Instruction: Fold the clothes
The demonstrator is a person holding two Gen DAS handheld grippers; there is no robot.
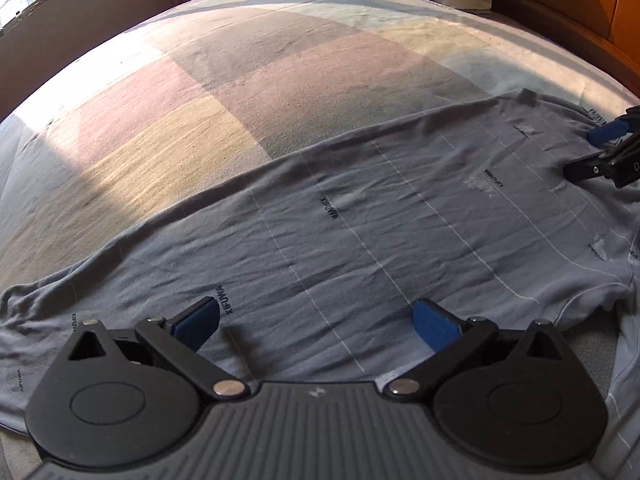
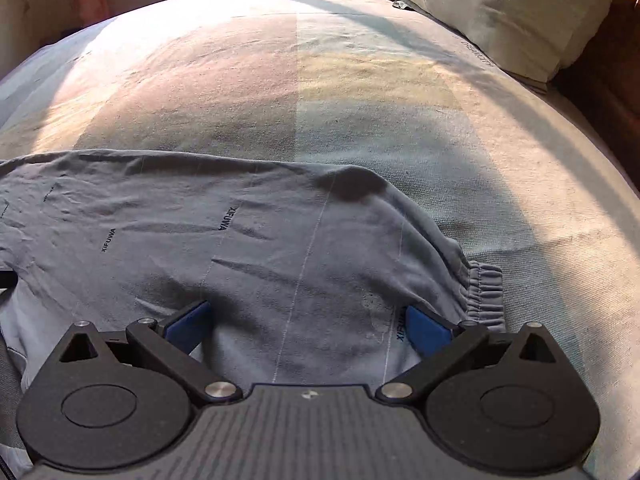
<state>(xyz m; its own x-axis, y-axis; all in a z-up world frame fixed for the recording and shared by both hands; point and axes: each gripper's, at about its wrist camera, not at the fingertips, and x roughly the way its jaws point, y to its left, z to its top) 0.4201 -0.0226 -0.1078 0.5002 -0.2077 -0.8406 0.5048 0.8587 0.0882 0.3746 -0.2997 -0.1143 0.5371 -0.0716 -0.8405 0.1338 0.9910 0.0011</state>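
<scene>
- A grey-blue cotton garment (image 1: 360,216) with thin white pinstripes and small dark "XIFUWA" lettering is lying spread flat on a bed, creased across its middle.
- The bed is wearing a woven bedspread (image 1: 248,92) in soft blocks of pink, yellow, pale blue and grey, with sunlight falling over it.
- The left gripper (image 1: 316,322), black with blue finger pads, is hovering low over the near edge of the garment; its jaws are standing wide apart and are holding nothing, with wrinkled cloth lying between and ahead of them.
- Beyond and to the right of the left jaws, the right gripper (image 1: 592,152) is showing at the far end of the garment, one blue pad and one black finger just above the fabric.
- In the right wrist view, the right gripper (image 2: 308,326) is likewise spread wide and is gripping nothing, with the garment (image 2: 224,232) lying under and between its jaws.
- Just outside the right-hand jaw, a gathered elastic band (image 2: 484,292) at the garment's end is bunching against the bedspread (image 2: 360,92).
- Far ahead of the jaws and to the right, a pale grey-green pillow (image 2: 500,12) printed "DREAMCITY" is resting at the head of the bed.
- No containers are appearing in either view.
</scene>
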